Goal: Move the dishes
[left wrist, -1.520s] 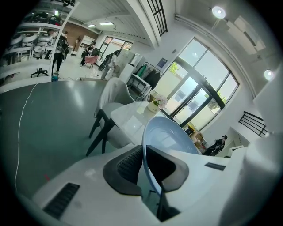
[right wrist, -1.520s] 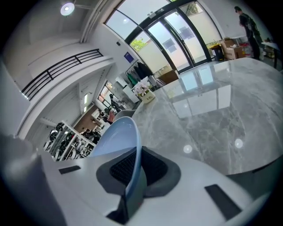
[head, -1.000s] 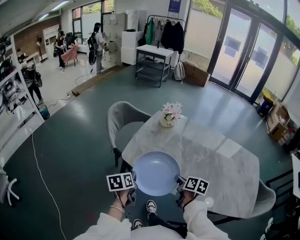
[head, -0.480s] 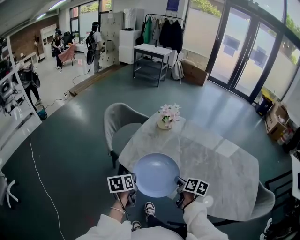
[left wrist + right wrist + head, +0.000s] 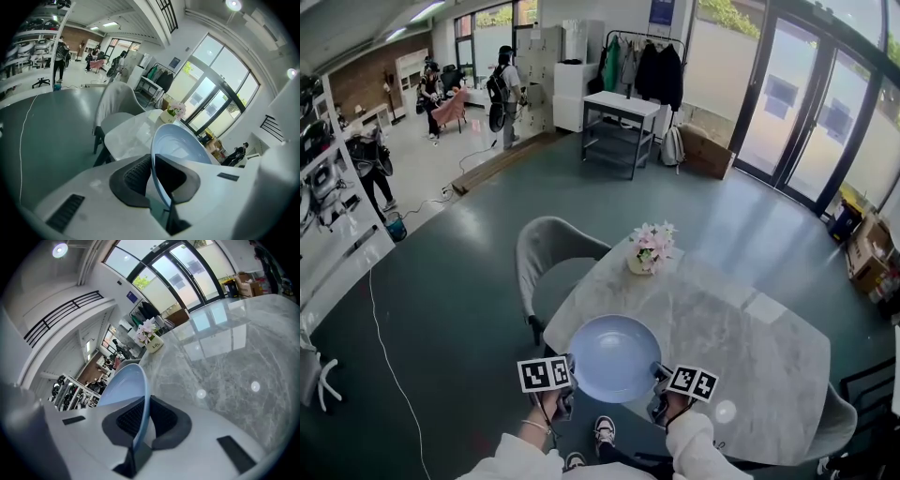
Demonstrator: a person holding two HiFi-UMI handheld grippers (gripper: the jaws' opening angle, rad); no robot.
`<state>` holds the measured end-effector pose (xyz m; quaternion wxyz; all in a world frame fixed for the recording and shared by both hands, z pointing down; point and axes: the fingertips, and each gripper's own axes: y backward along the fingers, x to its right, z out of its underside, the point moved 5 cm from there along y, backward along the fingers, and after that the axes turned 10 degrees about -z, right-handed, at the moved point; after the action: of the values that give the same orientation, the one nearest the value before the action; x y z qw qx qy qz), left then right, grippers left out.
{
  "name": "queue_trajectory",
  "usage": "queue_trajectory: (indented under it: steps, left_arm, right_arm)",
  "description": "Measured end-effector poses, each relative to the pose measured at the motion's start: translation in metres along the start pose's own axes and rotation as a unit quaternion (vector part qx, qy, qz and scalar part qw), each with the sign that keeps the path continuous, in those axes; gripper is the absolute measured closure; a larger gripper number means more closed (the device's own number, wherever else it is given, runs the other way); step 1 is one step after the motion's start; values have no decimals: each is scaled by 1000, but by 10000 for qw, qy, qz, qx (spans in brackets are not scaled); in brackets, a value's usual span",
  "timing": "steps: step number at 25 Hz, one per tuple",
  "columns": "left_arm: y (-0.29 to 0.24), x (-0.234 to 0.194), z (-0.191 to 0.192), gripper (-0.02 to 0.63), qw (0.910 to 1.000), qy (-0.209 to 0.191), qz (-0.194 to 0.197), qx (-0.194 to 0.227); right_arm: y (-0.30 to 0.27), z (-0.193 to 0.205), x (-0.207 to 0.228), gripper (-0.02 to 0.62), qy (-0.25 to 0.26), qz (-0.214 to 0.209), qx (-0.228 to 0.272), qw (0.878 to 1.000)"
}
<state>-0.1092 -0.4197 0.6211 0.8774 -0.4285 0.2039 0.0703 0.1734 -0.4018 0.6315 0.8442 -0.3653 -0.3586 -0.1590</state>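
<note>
**Head view, with both gripper views: plate pinched at two opposite rims over the table's near edge**

Head view. A pale blue plate (image 5: 614, 356) sits over the near edge of a grey marble table (image 5: 750, 347), hollow side up. Part of it overhangs the edge toward the person. The left gripper (image 5: 569, 372) meets the plate's left rim and the right gripper (image 5: 658, 376) meets its right rim. Each gripper carries a cube with square markers, and a hand in a white sleeve holds each one. Whether the plate's underside touches the table cannot be told. A pot of pink flowers (image 5: 648, 250) stands on the far corner of the table, well apart from the plate. A grey chair (image 5: 546, 251) stands just beside that corner.

Left gripper view. The jaws are nearly closed, with the plate's rim clamped between the two black ribbed pads. The plate's hollow faces right, and the table and flowers lie beyond it.

Right gripper view. The jaws likewise pinch the rim, one pad on each face of the plate. The plate is seen almost edge-on, and bare marble fills the right of the view.
</note>
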Motion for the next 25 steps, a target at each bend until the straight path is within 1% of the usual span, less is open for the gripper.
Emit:
queue_trajectory:
  steps: [17, 25]
  left_arm:
    - [-93, 6, -42, 577, 9990, 83, -309, -310]
    - [-121, -1, -51, 577, 9975, 134, -540, -436]
  right_arm:
    - [-76, -56, 49, 525, -184, 122, -364, 9991]
    - [-110, -70, 62, 525, -195, 131, -639, 9977]
